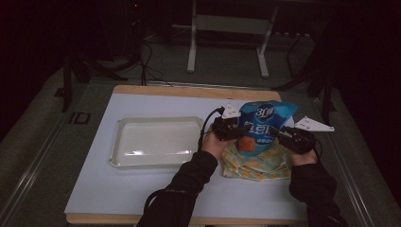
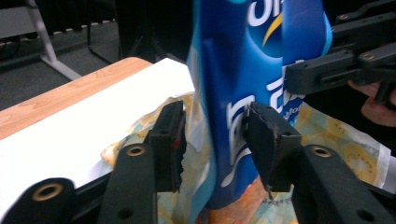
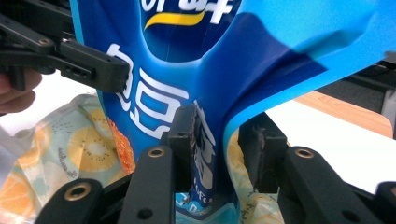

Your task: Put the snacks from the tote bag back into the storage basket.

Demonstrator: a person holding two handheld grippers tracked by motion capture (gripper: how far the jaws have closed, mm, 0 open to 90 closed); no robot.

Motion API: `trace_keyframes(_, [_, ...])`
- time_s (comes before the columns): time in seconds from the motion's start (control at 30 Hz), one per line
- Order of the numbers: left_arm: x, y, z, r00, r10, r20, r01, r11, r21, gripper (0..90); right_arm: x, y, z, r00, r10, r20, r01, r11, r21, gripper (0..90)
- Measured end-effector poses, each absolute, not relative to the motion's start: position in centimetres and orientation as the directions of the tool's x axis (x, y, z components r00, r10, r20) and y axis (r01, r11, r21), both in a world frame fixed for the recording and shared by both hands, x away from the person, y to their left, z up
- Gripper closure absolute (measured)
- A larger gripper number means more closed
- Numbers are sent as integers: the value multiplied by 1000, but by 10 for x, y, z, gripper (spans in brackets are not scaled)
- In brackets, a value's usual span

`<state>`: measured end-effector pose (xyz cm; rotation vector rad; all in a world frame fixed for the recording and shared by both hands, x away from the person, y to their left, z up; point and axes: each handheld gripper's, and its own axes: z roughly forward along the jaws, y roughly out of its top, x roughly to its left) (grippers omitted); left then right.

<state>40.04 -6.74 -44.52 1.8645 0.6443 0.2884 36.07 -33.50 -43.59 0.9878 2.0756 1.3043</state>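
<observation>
So a blue snack bag (image 1: 261,126) is being stood upright near the right edge of the white mat (image 1: 142,189), on top of a fruit-print cloth (image 1: 257,163) that's spread under it. It's approached from both sides at once, which makes sense for a floppy pouch: one pinch alone would probably let it sag or twist.

The left gripper (image 2: 215,140) is set around the bag's left side seam. One pad looks pressed against the film, while a gap is visible between the other pad and the bag, so it's partly closed but a firm clamp can't be claimed yet. The right gripper (image 3: 217,140) is in a similar state on the opposite edge: one pad is touching the printed face, and the far pad is left clear of the fold. Both are held about level at mid-height, likely so the top stays free.

A pale tray (image 1: 156,142) is parked at the middle of the mat, left of the bag and well apart from it. Possibly that's where the bag is headed, but that's just a guess.
</observation>
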Motion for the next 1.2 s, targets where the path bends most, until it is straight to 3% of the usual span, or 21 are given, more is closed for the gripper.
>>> trace_keyframes(0.17, [398, -72, -443, 802, 590, -96, 305, -266, 914, 663, 361, -330, -438, -614, 789, -16, 318, 266, 910, 798])
trace_keyframes(0.4, [397, -73, -444, 800, 590, -107, 309, -253, 917, 743, 358, -323, -437, -597, 801, -44, 319, 287, 903, 864])
trace_keyframes(0.7, [398, -72, -442, 798, 590, -123, 333, -261, 906, 856, 355, -320, -438, -586, 808, -52, 314, 287, 905, 884])
trace_keyframes(1.2, [395, -79, -428, 810, 576, -114, 335, -294, 895, 878, 349, -323, -429, -581, 812, -64, 307, 291, 906, 890])
